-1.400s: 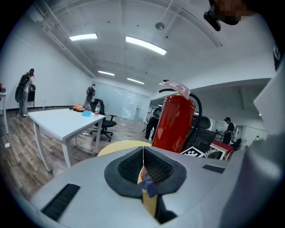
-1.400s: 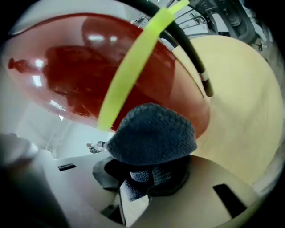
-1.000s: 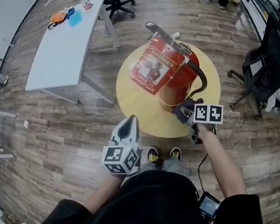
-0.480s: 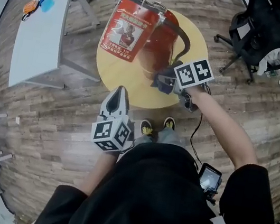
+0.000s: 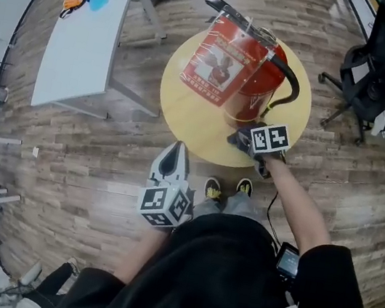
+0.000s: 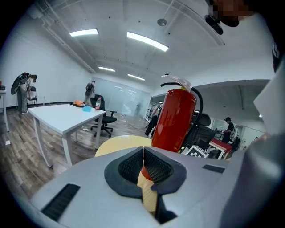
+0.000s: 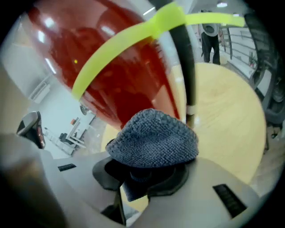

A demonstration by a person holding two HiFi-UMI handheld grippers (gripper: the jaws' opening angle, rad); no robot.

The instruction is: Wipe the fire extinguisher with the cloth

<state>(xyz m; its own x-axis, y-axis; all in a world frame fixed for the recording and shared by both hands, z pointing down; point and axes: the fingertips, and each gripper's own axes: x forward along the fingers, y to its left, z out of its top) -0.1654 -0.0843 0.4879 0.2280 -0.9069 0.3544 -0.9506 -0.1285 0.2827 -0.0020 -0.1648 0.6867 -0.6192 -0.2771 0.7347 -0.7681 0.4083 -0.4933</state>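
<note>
A red fire extinguisher (image 5: 252,86) with a black hose and a hanging plastic-covered label (image 5: 219,66) stands on a round yellow table (image 5: 184,115). My right gripper (image 5: 243,138) is shut on a blue-grey cloth (image 7: 153,140) and holds it against the lower side of the extinguisher (image 7: 111,71). A yellow-green strap (image 7: 120,46) crosses the red body in the right gripper view. My left gripper (image 5: 174,162) hangs shut and empty below the table's near edge, apart from the extinguisher (image 6: 174,120).
A white rectangular desk (image 5: 79,41) with small items stands to the left. Black office chairs (image 5: 380,72) sit at the right and at the top. My feet (image 5: 227,189) are at the table's near edge. The floor is wood plank.
The head view swung left and back. My right gripper with the cloth has shifted along the extinguisher's lower side. The left gripper has held its place, shut.
</note>
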